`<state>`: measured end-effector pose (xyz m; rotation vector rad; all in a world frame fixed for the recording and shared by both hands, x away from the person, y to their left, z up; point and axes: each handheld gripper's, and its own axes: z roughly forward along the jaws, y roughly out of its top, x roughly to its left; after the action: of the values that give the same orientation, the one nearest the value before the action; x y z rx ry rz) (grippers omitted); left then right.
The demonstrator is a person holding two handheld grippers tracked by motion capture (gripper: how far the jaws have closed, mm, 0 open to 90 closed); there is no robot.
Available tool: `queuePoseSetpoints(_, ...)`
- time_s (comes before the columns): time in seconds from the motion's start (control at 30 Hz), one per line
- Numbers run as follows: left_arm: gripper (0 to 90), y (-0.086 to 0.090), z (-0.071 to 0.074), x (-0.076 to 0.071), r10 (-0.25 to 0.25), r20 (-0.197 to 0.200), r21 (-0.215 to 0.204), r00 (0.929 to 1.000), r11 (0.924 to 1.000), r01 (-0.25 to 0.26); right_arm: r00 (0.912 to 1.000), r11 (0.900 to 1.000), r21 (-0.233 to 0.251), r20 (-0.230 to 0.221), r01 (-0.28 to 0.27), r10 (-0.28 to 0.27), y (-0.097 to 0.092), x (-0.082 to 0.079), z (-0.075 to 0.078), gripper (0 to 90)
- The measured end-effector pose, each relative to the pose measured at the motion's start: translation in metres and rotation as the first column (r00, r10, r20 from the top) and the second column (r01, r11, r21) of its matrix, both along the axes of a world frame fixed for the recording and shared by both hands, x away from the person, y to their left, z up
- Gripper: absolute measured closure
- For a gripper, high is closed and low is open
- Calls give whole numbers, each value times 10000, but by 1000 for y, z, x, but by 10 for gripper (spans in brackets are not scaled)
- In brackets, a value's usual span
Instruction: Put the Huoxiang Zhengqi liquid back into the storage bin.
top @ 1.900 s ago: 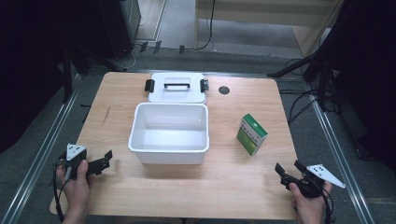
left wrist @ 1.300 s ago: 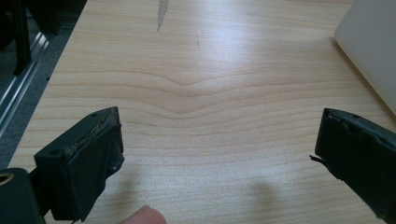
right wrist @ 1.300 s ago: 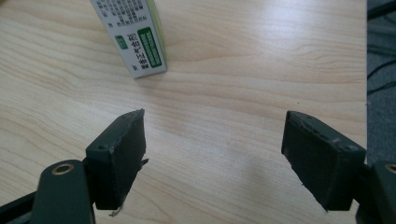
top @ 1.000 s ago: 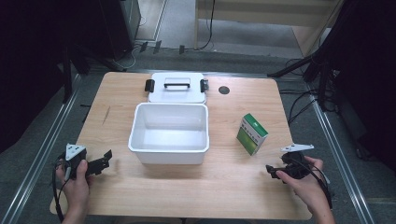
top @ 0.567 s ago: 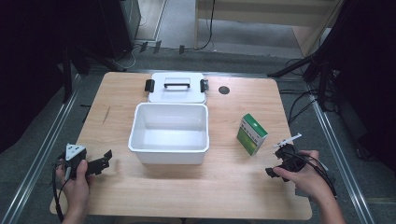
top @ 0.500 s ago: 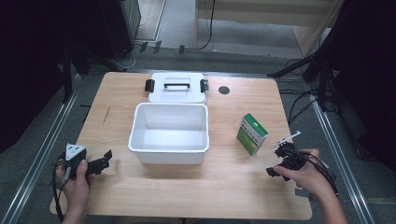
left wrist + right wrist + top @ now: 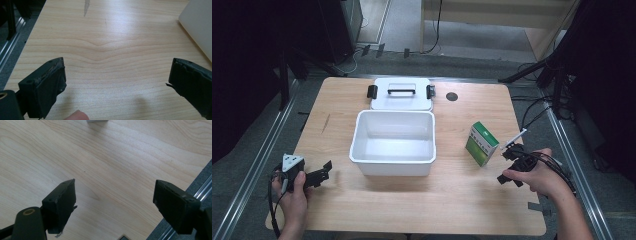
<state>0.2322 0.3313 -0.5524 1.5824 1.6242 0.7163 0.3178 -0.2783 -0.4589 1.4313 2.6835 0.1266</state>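
A green and white carton (image 7: 482,143) stands upright on the wooden table (image 7: 462,200), right of an open white bin (image 7: 392,160). The bin's lid (image 7: 402,93), with a black handle and clips, lies flat behind it. My right gripper (image 7: 508,165) is just right of the carton and apart from it, rolled onto its side. Its jaws are open with nothing between them, and the right gripper (image 7: 115,192) looks down on bare wood near the table's edge. The left gripper (image 7: 323,173) rests near the front left corner. That left gripper (image 7: 117,67) is open and empty, with the bin's wall (image 7: 200,22) ahead to its right.
A round black hole (image 7: 452,96) sits in the tabletop right of the lid. Metal rails (image 7: 572,150) run along both sides of the table, and cables (image 7: 532,112) hang off the right side. A small grey tag (image 7: 534,206) lies near the front right corner.
The right hand has come up from the front right corner toward the carton and rolled its gripper onto its side. The left hand has kept still.
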Motion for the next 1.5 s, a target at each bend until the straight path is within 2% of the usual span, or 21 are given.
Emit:
queuePoseSetpoints(0.5, 18, 0, 0, 0, 1, 7, -4, 10000, 10000, -1, 9997, 9997, -88, -91, -228, 227, 18, 17, 30, 187)
queuePoseSetpoints(0.87, 18, 0, 0, 0, 3, 14, -30, 10000, 10000, -3, 9993, 9990, -248, -32, -380, 380, 32, 29, 40, 259)
queuePoseSetpoints(1.13, 18, 0, 0, 0, 11, 10, -46, 10000, 10000, -11, 9989, 9989, -69, -84, -462, 461, 41, 38, 50, 278)
queuePoseSetpoints(1.5, 18, 0, 0, 0, 12, 4, -74, 10000, 10000, -12, 9984, 9987, 105, -262, -500, 502, 51, 48, 55, 314)
